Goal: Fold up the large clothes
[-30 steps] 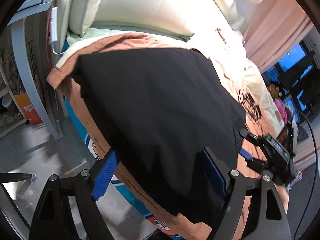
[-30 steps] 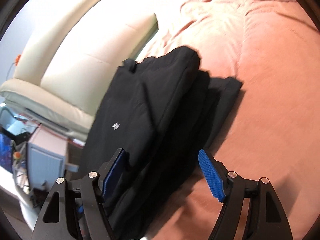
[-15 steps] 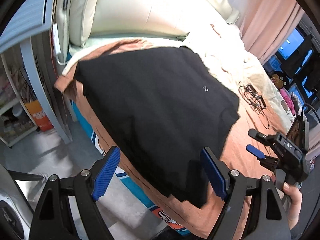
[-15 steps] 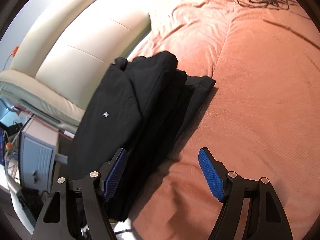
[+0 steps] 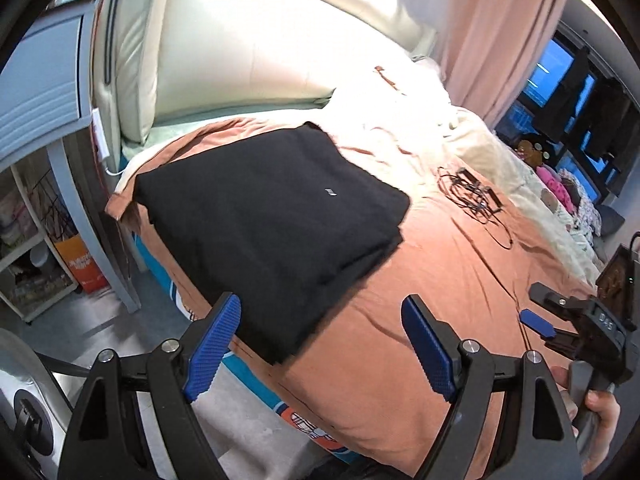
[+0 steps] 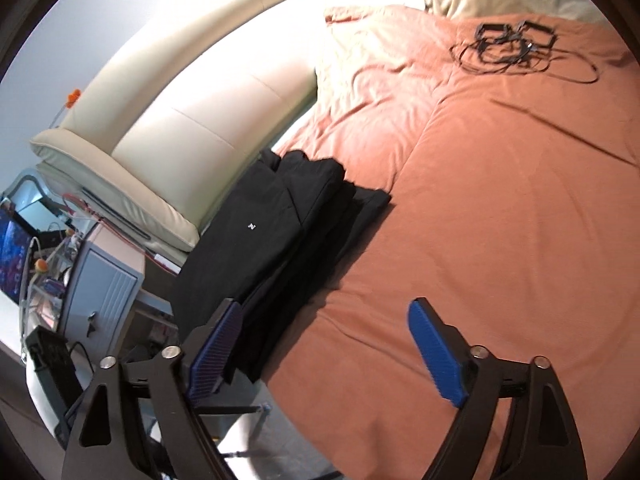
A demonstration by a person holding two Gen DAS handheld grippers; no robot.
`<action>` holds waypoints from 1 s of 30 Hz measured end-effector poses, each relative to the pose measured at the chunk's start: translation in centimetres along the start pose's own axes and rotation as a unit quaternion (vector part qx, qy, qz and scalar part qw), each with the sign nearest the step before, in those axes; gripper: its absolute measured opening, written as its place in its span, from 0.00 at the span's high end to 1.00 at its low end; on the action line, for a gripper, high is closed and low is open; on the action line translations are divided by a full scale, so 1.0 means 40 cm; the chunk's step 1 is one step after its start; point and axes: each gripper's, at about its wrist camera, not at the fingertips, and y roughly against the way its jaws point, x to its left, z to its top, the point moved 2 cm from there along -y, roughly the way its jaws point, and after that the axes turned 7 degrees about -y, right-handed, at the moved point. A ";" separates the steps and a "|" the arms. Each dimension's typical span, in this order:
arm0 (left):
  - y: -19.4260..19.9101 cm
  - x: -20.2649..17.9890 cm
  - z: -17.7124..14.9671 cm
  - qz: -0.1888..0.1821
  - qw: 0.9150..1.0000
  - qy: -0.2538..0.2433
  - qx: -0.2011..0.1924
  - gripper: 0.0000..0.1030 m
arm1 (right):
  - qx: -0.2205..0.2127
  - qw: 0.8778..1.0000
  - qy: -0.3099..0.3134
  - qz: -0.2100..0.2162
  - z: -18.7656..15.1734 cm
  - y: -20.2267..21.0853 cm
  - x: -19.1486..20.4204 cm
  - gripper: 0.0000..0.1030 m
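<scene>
A black garment (image 5: 272, 216) lies folded in a flat stack on the orange bed cover (image 5: 420, 280), near the bed's corner by the headboard; a small white logo faces up. It also shows in the right wrist view (image 6: 276, 240). My left gripper (image 5: 324, 344) is open and empty, held back from the garment's near edge. My right gripper (image 6: 324, 352) is open and empty, above the cover beside the garment. The right gripper also shows at the right edge of the left wrist view (image 5: 560, 320), in a hand.
A cream padded headboard (image 5: 260, 40) stands behind the garment. A tangle of black cables (image 5: 472, 196) lies on the cover further along. A grey bedside cabinet (image 6: 104, 288) and shelves (image 5: 36, 240) stand off the bed's corner. Pink curtains (image 5: 500, 40) hang at the window.
Both grippers have drawn back and up from the garment, which now looks smaller and lies untouched. The right gripper has moved away to the right over the cover.
</scene>
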 end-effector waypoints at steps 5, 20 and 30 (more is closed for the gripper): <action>0.052 -0.060 -0.018 -0.015 1.000 -0.014 -0.018 0.12 | -0.035 0.999 0.025 -0.023 -0.022 0.135 -0.022 0.09; 0.227 -0.212 -0.097 -0.038 0.994 -0.080 -0.063 0.00 | -0.111 0.989 0.061 -0.077 -0.150 0.419 -0.058 0.00; 0.326 -0.286 -0.181 -0.071 0.987 -0.120 -0.081 0.00 | -0.140 0.983 0.064 -0.102 -0.263 0.569 -0.104 0.00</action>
